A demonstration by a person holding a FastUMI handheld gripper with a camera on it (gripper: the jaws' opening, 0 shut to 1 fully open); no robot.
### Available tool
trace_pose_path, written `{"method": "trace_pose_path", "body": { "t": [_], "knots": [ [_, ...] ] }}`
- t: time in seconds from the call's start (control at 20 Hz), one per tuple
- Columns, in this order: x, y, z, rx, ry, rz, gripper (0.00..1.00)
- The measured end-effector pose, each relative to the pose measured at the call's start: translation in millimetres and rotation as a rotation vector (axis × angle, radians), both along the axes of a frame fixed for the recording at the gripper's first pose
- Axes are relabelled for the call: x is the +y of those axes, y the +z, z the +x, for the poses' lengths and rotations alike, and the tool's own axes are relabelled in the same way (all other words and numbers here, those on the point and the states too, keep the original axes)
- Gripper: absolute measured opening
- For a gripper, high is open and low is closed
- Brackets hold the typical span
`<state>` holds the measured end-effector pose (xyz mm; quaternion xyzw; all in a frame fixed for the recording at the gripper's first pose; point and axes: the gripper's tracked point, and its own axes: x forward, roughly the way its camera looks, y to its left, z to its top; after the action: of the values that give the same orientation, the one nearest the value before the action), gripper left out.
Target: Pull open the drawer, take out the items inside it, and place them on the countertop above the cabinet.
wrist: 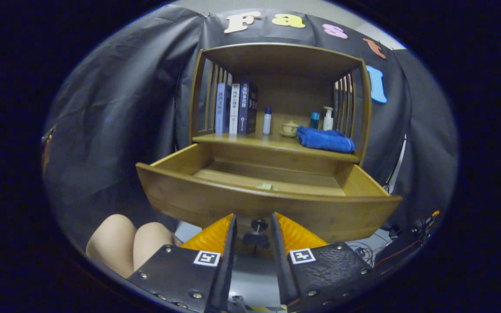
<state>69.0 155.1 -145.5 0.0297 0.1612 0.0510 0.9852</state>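
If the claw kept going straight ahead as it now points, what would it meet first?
Probably the drawer knob, sitting between the open claw's fingertips, then the wooden drawer front behind it; depth is unclear.

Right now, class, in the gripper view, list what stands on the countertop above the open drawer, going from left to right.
Three upright books → small white bottle with a blue cap → little lidded pot → folded blue towel, with a blue-topped container and a pump bottle behind it. The gripper is open, its fingers either side of the drawer knob.

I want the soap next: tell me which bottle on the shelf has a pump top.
The white pump bottle at the shelf's right end, behind the blue towel. The others have plain caps. The tongs are open around the drawer knob.
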Motion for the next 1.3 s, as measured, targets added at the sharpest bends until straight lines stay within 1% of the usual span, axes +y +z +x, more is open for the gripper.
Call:
{"method": "trace_pose_path", "body": {
  "t": [0.3, 0.5, 0.6, 0.85, 1.0, 1.15, 1.3],
  "knots": [
    [2, 36, 30, -0.070, 0.047, -0.035, 0.44],
    [-2, 54, 63, -0.059, 0.064, -0.016, 0.44],
    [-4, 55, 82, -0.037, 0.067, -0.009, 0.44],
    [-8, 38, 125, 0.089, 0.078, 0.005, 0.44],
    [-9, 14, 143, 0.210, 0.084, 0.013, 0.44],
    [-7, -12, 158, 0.333, 0.072, 0.046, 0.44],
    [-10, -37, 171, 0.425, 0.045, 0.024, 0.44]
  ]
}}
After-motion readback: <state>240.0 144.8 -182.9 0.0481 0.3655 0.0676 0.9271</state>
